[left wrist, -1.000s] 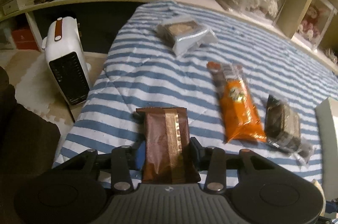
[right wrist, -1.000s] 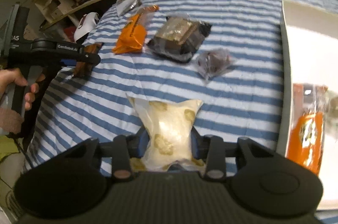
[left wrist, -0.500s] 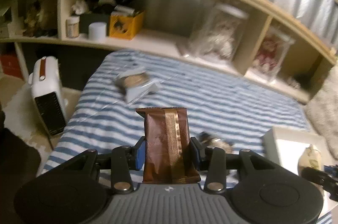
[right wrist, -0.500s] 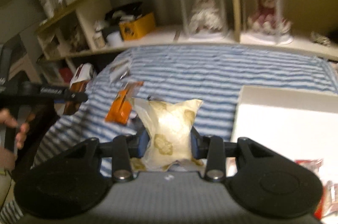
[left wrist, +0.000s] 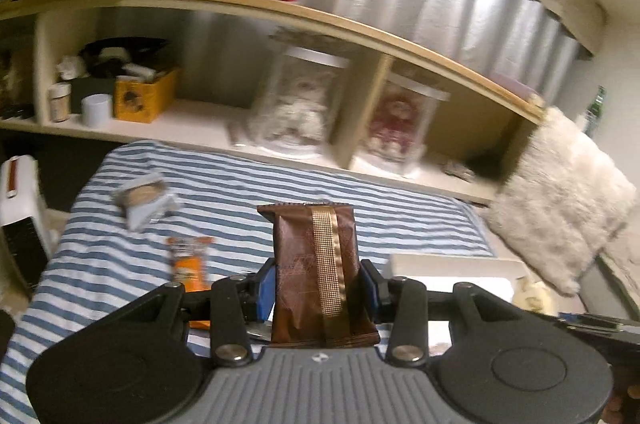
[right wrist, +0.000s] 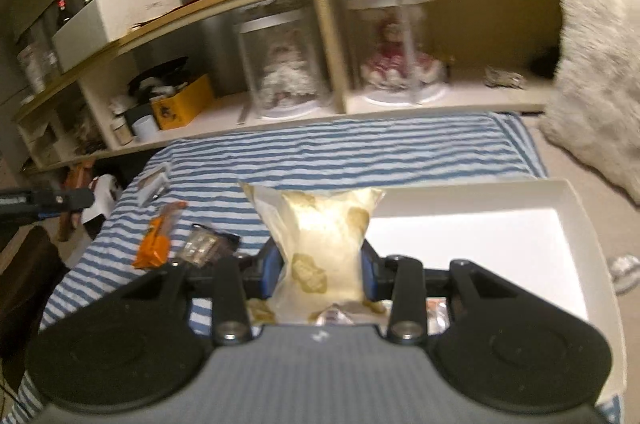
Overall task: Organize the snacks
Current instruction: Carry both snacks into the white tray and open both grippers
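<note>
The glossy brown snack wrapper with a gold strip (left wrist: 316, 272) stood upright, pinched between the blue pads of the left gripper (left wrist: 318, 288). The cream crinkly pouch printed with golden biscuits (right wrist: 320, 248) was squeezed at its waist in the right gripper (right wrist: 320, 274), over the near left corner of the shallow white tray (right wrist: 568, 224).

Both grips sat low on slack packaging, so a quick swing could probably let a packet slide out or flop, or land it short on the blue-and-white striped cover (right wrist: 360, 148). Blur made the pad contact hard to judge.

A second earlier both claws pointed down at the cover; since then they had risen and tilted up, bringing the wooden shelf (left wrist: 304, 16) in at twelve o'clock. The orange packet (right wrist: 156, 240) lay at ten o'clock.
</note>
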Demonstrator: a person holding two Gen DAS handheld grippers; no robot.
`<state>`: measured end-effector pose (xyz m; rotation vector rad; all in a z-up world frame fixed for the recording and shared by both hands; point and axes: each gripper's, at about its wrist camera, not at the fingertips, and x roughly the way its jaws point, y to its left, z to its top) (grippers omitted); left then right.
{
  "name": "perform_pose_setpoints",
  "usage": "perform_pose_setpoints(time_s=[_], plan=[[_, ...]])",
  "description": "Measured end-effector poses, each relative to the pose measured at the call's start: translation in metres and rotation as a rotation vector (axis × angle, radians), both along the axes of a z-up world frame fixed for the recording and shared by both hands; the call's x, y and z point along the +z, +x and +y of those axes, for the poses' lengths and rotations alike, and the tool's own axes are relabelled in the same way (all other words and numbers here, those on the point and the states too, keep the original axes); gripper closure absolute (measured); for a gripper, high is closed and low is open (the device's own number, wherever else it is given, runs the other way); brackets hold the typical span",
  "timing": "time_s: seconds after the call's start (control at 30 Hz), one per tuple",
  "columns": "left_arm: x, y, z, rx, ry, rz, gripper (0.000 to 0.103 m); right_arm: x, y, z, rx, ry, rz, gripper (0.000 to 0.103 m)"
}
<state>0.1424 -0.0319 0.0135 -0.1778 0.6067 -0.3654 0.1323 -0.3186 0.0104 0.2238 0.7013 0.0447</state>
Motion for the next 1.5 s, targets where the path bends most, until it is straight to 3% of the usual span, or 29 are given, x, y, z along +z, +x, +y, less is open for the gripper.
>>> perform_pose_setpoints(time_s=[0.5,0.8,1.03,1.5], plan=[[-0.021,-0.003,-0.128,-0.206,0.001,0.080,0.059,-0.030,-0.040,-0.040,-0.064,0.001,0.122,0.058],[-0.059,0.031,-0.192,-0.258,0.034,0.198,0.059,-0.077,-0.021,-0.042,0.008,0.039,0.320,0.058],[-0.083,0.060,-0.207,-0.248,0.068,0.270,0.059,-0.108,0.000,-0.037,0.021,0.036,0.437,0.058],[-0.094,0.104,-0.210,-0.196,0.136,0.230,0.057,-0.112,0.009,-0.032,-0.030,0.064,0.414,0.054]])
